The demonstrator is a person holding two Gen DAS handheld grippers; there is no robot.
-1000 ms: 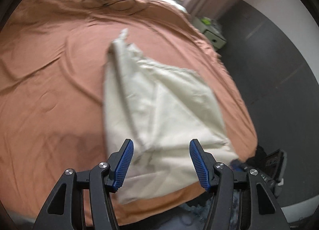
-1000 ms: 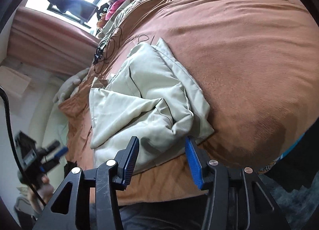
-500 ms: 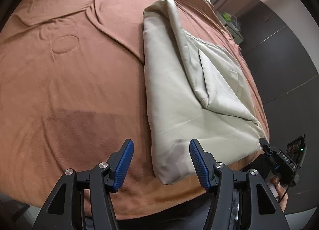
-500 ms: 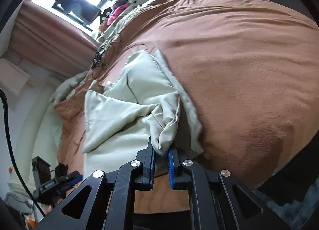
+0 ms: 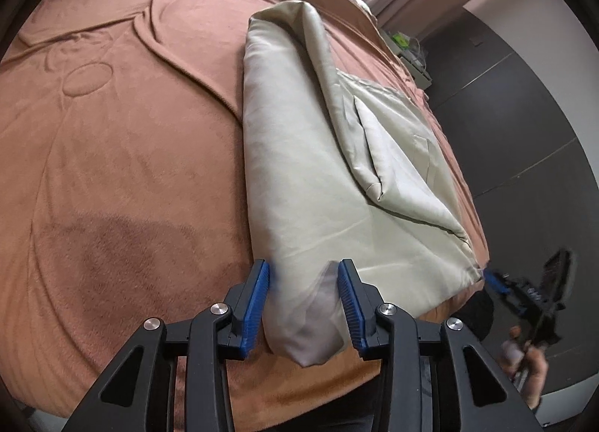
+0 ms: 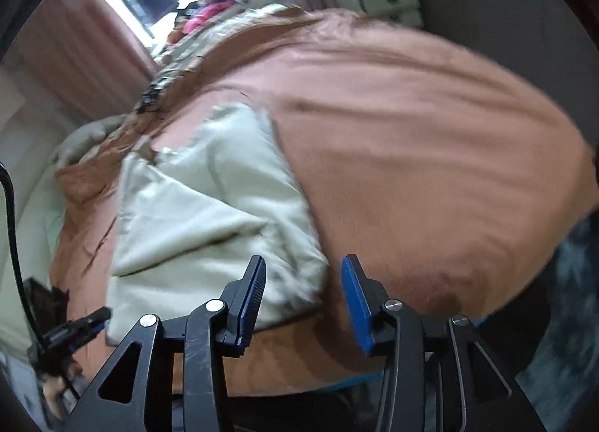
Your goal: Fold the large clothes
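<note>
Left tool (image 5: 304, 304): half a second ago its blue pads stood wide apart short of the cloth; they now stand closer together, straddling the near corner of the pale green garment (image 5: 337, 177), which bulges up between them. The right pad touches the fabric; whether the left pad (image 5: 256, 301) presses it cannot be told (a thin gap seems to show there), so a firm grip is not confirmed.

Right tool (image 6: 304, 301): half a second ago it was pinched on a bunched fold of the garment. Its jaws now stand well apart with nothing between them, and the garment (image 6: 209, 207) lies flat just beyond its left finger.

Position of the garment: partly folded on the brown bedspread (image 5: 123, 155), along the bed's right edge, a triangular flap doubled over its right half.

Limits of view: the right wrist view is heavily motion-blurred, so the garment's edges and creases there cannot be read. In the left wrist view the other tool at the far right edge is blurred, with a hand (image 5: 531, 368) beneath it. The garment's type cannot be made out.
</note>
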